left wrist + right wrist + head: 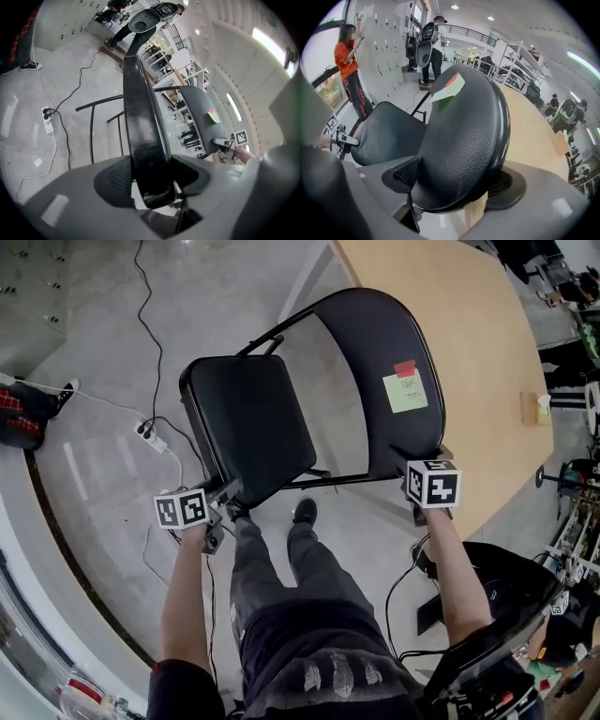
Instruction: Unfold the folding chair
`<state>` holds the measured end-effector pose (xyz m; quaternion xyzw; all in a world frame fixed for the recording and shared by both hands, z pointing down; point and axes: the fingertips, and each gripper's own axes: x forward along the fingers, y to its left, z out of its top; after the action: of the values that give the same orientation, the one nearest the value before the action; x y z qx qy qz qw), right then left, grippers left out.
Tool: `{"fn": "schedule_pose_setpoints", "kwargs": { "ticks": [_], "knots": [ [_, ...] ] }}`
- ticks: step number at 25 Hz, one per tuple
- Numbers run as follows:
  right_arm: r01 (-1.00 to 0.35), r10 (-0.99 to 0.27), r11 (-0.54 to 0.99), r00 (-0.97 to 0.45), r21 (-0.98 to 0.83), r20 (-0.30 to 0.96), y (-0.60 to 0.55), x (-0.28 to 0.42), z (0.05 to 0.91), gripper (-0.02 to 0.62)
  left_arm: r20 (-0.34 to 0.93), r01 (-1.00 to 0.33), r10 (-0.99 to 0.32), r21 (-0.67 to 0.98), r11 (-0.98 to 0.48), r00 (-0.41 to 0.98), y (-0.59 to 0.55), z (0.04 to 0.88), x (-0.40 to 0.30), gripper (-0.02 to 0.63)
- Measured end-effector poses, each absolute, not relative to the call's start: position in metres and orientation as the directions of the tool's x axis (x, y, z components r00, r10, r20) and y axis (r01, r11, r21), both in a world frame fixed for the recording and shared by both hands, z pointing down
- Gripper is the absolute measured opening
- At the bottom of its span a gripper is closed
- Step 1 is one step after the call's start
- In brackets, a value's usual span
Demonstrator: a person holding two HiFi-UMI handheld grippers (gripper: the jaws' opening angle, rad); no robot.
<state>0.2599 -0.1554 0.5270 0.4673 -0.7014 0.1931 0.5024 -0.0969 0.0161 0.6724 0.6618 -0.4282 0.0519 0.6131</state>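
A black folding chair stands unfolded in front of me, its seat on the left and its backrest on the right. The backrest carries a green sticky note. My left gripper is shut on the near edge of the seat, which runs edge-on between its pads at the left gripper. My right gripper straddles the backrest's near edge. In the right gripper view the padded backrest fills the space at the right gripper, with a gap showing at the right pad.
A light wooden table lies just behind the backrest. A power strip with cables is on the concrete floor to the left. A black office chair is at my right side. A person in red stands farther off.
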Motion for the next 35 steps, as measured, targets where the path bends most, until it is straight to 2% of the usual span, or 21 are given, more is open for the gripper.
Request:
{"fn": "schedule_pose_setpoints", "kwargs": {
  "ticks": [20,22,25,33,35],
  "knots": [
    [-0.794,-0.471,0.458,0.165,0.400,0.867,-0.155,0.252,0.547,0.538,0.509,-0.516,-0.512,0.845,0.141,0.692,0.048,0.718,-0.151,0.232],
    [-0.782,-0.490,0.456,0.179,0.426,0.853,-0.155,0.251,0.548,0.545,0.505,-0.510,-0.511,0.848,0.143,0.696,0.051,0.722,-0.154,0.232],
    [-0.742,-0.555,0.460,0.188,0.488,0.810,-0.158,0.249,0.537,0.597,0.497,-0.503,-0.515,0.853,0.141,0.698,0.051,0.721,-0.153,0.232],
    [-0.716,-0.654,0.513,0.032,0.474,0.756,-0.166,0.223,0.488,0.588,0.485,-0.485,-0.541,0.861,0.155,0.687,0.047,0.730,-0.141,0.232],
    [-0.702,-0.652,0.539,0.002,0.465,0.758,-0.168,0.214,0.490,0.495,0.484,-0.479,-0.547,0.862,0.165,0.683,0.043,0.733,-0.142,0.233]
  ]
}}
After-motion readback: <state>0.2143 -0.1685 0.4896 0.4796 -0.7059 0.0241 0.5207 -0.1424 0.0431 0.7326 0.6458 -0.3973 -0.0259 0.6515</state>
